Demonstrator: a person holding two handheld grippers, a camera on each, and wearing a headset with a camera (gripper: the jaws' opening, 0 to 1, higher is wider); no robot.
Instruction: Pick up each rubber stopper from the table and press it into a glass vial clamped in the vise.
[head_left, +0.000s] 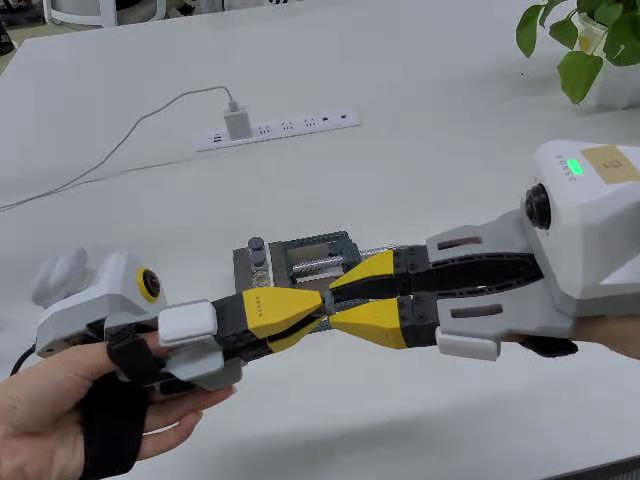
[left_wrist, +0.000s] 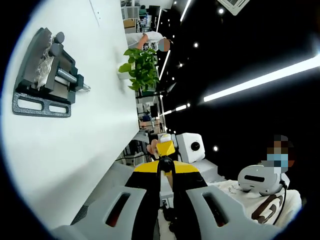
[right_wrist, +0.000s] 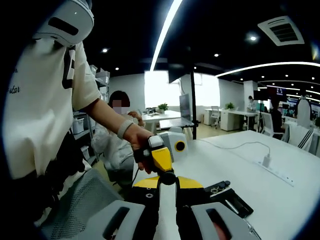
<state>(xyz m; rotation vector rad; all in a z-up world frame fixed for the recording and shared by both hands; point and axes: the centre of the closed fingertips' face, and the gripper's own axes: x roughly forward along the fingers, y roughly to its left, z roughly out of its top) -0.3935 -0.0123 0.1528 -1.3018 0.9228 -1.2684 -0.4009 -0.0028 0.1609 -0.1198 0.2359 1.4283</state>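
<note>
A small dark rubber stopper (head_left: 326, 300) sits where the yellow tips of both grippers meet, in the air just in front of the vise (head_left: 300, 262). My left gripper (head_left: 318, 304) comes in from the lower left, my right gripper (head_left: 330, 298) from the right, tip to tip. Both look shut on the stopper (left_wrist: 165, 164) (right_wrist: 167, 177). The grey vise (left_wrist: 45, 75) (right_wrist: 225, 197) stands on the white table. It clamps a glass vial (head_left: 258, 254) with a dark top.
A white power strip (head_left: 280, 128) with a plugged charger and cable lies at the back of the table. A potted plant (head_left: 575, 40) stands at the far right. The table's near edge runs below the grippers. A seated person (right_wrist: 117, 135) is behind.
</note>
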